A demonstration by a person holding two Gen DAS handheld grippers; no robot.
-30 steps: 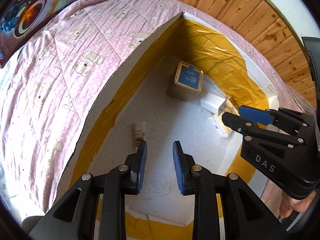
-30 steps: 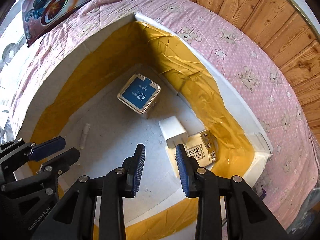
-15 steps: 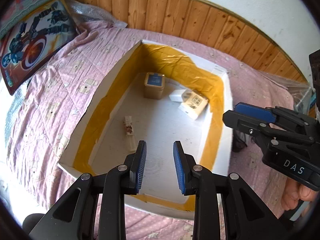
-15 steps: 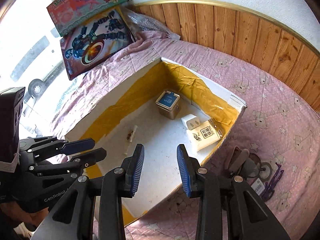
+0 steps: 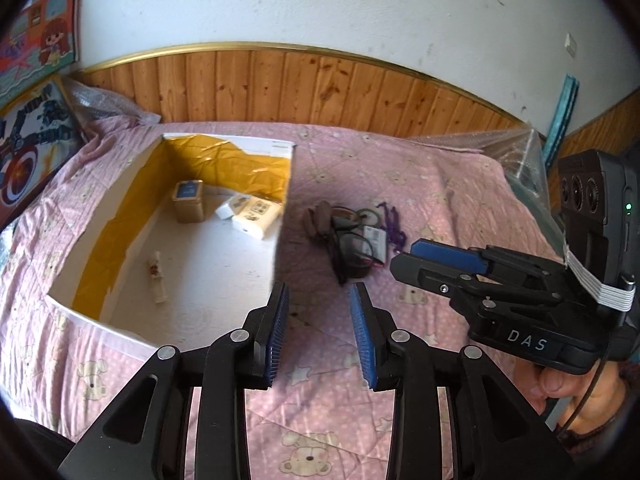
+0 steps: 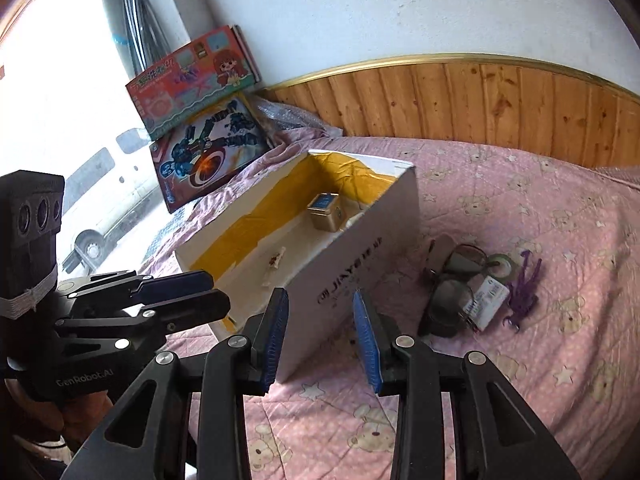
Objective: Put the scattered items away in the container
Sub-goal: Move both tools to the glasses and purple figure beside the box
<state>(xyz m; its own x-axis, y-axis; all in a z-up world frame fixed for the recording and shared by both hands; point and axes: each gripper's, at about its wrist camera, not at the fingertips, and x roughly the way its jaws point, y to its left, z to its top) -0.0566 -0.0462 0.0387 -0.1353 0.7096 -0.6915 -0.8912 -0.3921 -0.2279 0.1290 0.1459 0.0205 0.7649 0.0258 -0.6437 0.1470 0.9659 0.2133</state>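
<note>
Against the wall at the far left corner of the bed lean two toy boxes, a pink cartoon-girl box [image 6: 192,80] above a blue robot-figure box [image 6: 208,156]. The bed is covered by a pink quilt [image 5: 440,184] printed with little bears. On its left half sits the container, an open white cardboard box [image 5: 120,184] lined inside with yellow tape. Inside it, near the left wall, lies a small slim packet [image 5: 157,276]; toward the far corner stands a gold tin with a blue lid [image 5: 188,202], and just right of it a white charger plug [image 5: 226,210] touches a white tissue pack [image 5: 256,216] that rests by the right wall. The left gripper [image 5: 319,334] hovers over the quilt beside the box's near right corner, its blue-padded jaws spread and pinching nothing. On the quilt just right of the box lies the scattered heap: a brown clip-like object [image 5: 318,220] at its left, a black tangle of what look like spectacles [image 5: 346,252] in front, a small green-rimmed ring [image 5: 368,216], a white tagged label [image 5: 376,240], and a purple stringy thing [image 5: 394,226] at the right edge. The right gripper [image 6: 321,338] is held above the quilt nearer the bed's front edge, its jaws likewise parted and empty, aimed at the box's printed outer wall.
</note>
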